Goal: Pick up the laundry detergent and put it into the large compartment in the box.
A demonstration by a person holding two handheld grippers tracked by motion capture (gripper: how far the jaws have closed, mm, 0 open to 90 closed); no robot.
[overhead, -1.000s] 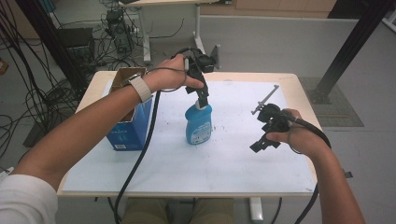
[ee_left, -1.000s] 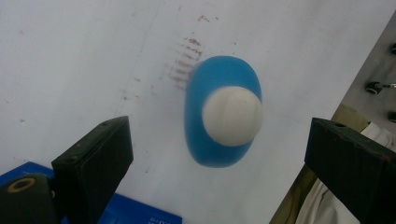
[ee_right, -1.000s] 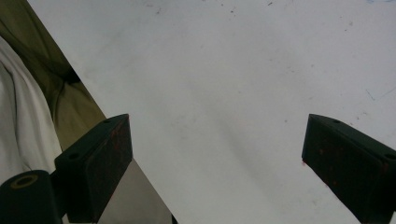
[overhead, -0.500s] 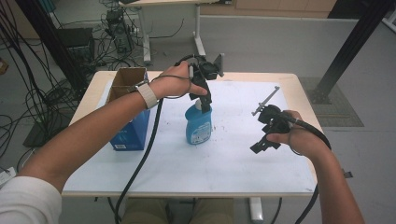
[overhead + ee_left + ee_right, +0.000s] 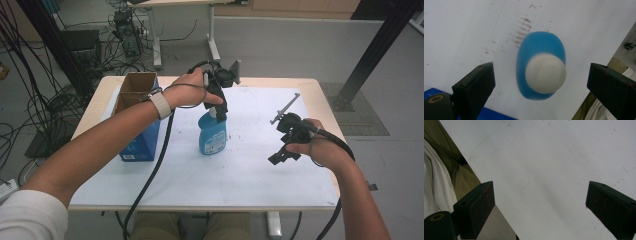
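A blue bottle [image 5: 212, 135] with a white cap stands upright on the white table top [image 5: 250, 180]. My left gripper [image 5: 220, 107] hangs straight above it, pointing down, open. In the left gripper view the white cap [image 5: 546, 73] and the bottle's blue shoulder [image 5: 541, 47] lie between the spread jaws of the left gripper [image 5: 541, 77], without touching either one. My right gripper [image 5: 281, 150] hovers over the right part of the table, open and holding nothing. The right gripper [image 5: 540, 200] looks down on bare white surface.
An open-topped blue cardboard box [image 5: 137, 120] stands left of the bottle, and its corner [image 5: 489, 116] shows near my left jaw. The table's front edge and the person's lap [image 5: 456, 177] lie close to the right gripper. Cables and desks fill the floor behind.
My left hand and forearm have shifted slightly right and down while staying over the bottle. The bottle and the right gripper have not moved.
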